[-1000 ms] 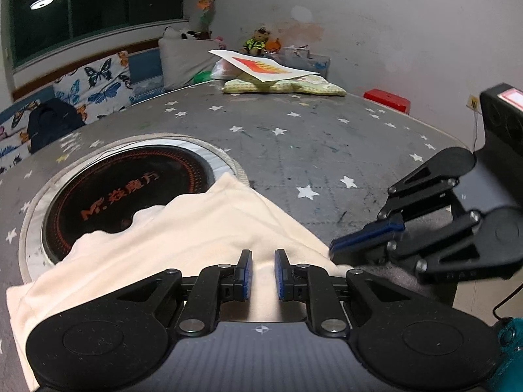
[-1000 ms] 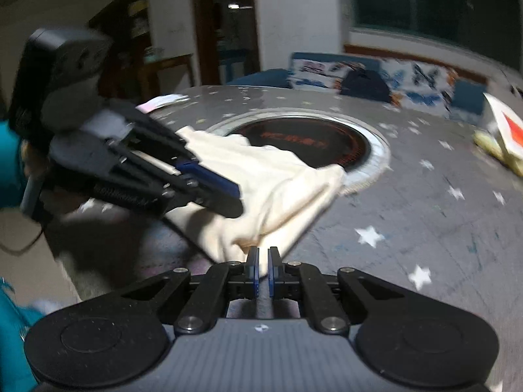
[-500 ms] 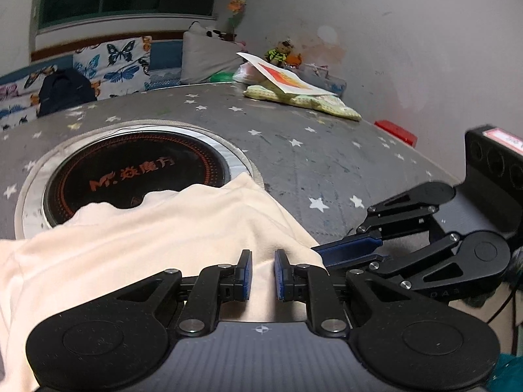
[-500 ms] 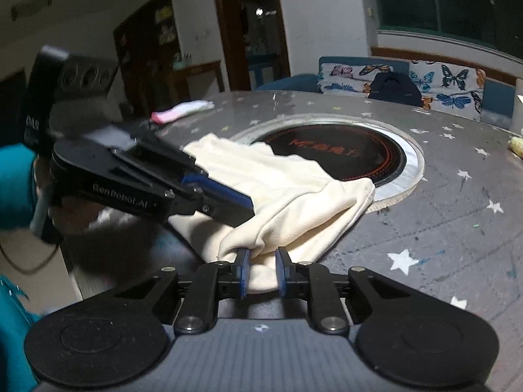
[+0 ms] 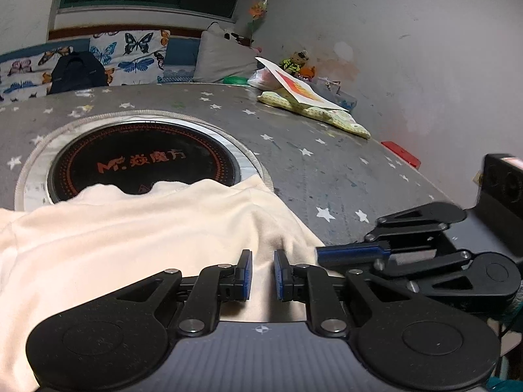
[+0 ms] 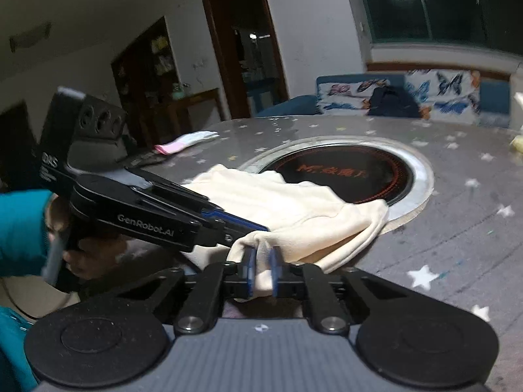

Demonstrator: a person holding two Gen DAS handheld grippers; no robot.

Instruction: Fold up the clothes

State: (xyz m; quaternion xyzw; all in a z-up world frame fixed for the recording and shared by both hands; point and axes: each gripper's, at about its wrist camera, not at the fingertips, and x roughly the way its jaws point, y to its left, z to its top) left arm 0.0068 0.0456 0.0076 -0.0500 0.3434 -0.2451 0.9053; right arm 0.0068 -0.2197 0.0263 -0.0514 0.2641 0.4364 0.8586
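A cream garment [image 5: 137, 228] lies rumpled at the near edge of a round, star-patterned table [image 5: 327, 170], its far fold draped over the rim of the black induction hob [image 5: 143, 163] set into the middle; a person, a teal sleeve [image 6: 23, 228] showing at the frame's edge, works it with two handheld grippers that meet at the garment's near right corner; the right gripper [image 6: 260, 271] has just been closing and now pinches a bunched fold of the cloth between its blue pads, the fabric puckered up around them; the left gripper [image 5: 262, 274] stands narrowly parted with cloth lying in the gap, and whether its pads truly press on it cannot be told from either view; the step in hand appears to be taking hold of the corner before the first fold, with the garment not yet spread or squared; the next move likely calls for a sure second hold further along the hem, then a lift and draw to pull the cloth flat and clear of the hob; a pink and white cloth [image 6: 186, 142] waits across the table.
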